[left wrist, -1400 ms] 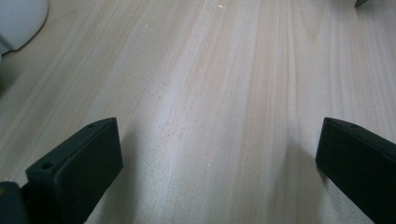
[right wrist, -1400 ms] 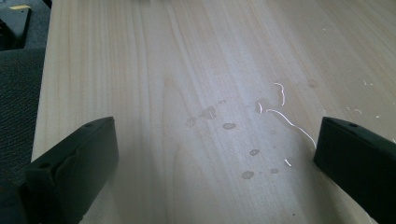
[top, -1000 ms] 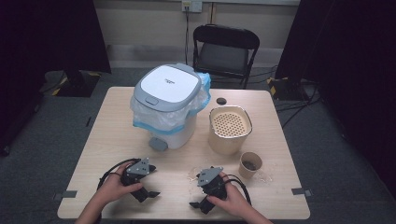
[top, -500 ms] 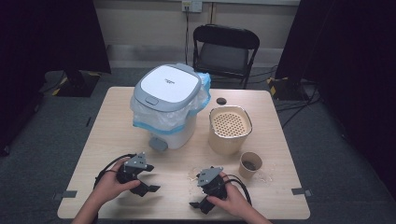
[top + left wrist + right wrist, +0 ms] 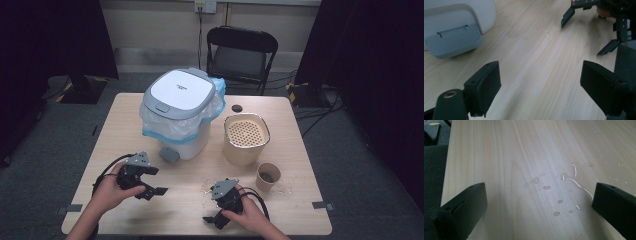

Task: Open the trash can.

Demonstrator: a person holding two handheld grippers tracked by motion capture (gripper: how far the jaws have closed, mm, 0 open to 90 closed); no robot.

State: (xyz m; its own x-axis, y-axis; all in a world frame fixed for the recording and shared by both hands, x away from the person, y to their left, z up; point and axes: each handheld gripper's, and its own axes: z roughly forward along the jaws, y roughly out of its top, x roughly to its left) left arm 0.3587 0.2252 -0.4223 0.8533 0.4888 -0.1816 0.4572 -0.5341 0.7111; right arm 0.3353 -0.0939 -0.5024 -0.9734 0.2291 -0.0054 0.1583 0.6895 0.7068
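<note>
My left gripper (image 5: 156, 181) is held a little above the table's front left, in a hand. Its jaws are open and have just been closing slightly, with nothing between them (image 5: 541, 90). They point toward the right gripper (image 5: 596, 27) across bare wood. My right gripper (image 5: 212, 221) rests by the front edge in the other hand, open (image 5: 539, 210) over a few water drops (image 5: 546, 187). A white-lidded pedal bin (image 5: 180, 112) with a clear bag liner stands at the centre back. Its grey pedal (image 5: 169, 155) (image 5: 454, 41) faces me.
A beige tub with a perforated insert (image 5: 246, 137) stands right of the bin. A small paper cup (image 5: 268, 176) sits in front of the tub, with a wet patch (image 5: 285, 189) beside it. A small black disc (image 5: 236, 108) lies behind. A black chair (image 5: 241, 55) stands beyond the table.
My left gripper has lifted off the table and tilted, with its jaws a little narrower. The right gripper has stayed where it was.
</note>
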